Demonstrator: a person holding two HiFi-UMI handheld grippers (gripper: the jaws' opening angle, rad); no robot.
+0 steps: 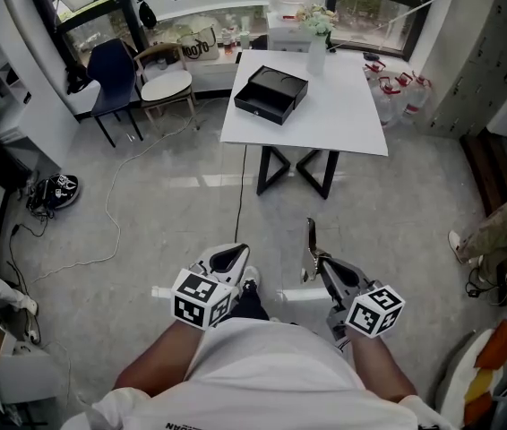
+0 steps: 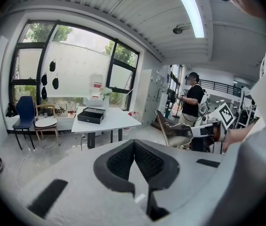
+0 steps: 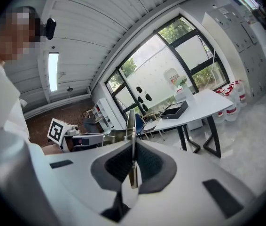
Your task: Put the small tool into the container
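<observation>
Nearest, the person held both tools low over the grey floor [image 1: 182, 204]. The left tool [image 1: 228, 260] had its jaws together with nothing between them. The right tool [image 1: 322, 267], just beside it on the right, was clamped on a thin metal implement [image 1: 311, 240] — its free end stuck out ahead of the jaws. Well beyond them, the white bench [image 1: 352, 115] carried the black container [image 1: 271, 94] on its left half, and a vase of flowers [image 1: 316, 38] stood at the far edge.

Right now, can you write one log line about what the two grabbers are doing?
right gripper: shut on small tool | left gripper: shut, empty | container: on table, away from both grippers | tool not yet in container
</observation>
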